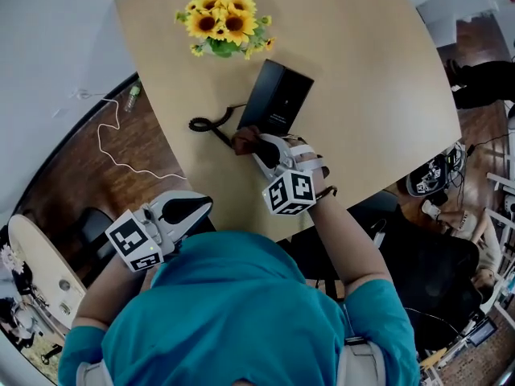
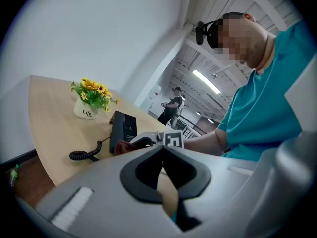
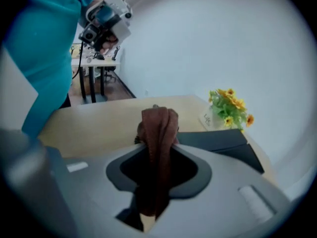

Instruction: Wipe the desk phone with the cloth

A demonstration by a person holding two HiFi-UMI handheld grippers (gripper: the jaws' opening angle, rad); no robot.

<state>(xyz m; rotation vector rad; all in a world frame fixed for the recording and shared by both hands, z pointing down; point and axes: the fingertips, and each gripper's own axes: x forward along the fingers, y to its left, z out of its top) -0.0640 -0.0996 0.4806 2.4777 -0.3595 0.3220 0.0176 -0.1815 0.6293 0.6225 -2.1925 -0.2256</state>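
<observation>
The black desk phone (image 1: 278,99) lies on the light wooden table (image 1: 378,71), its coiled cord (image 1: 211,123) trailing to the left. My right gripper (image 1: 256,145) is shut on a brown cloth (image 1: 245,140), which touches the phone's near left corner. In the right gripper view the cloth (image 3: 157,128) stands bunched between the jaws, with the phone (image 3: 218,143) just to the right. My left gripper (image 1: 201,207) hangs off the table's near edge, jaws together and empty. The left gripper view shows the phone (image 2: 123,129) and the cloth (image 2: 121,147) ahead.
A white pot of sunflowers (image 1: 223,24) stands just beyond the phone at the table's far side. Wooden floor with a white cable (image 1: 121,155) lies to the left. A black chair (image 1: 434,264) is on the right, by the person's arm.
</observation>
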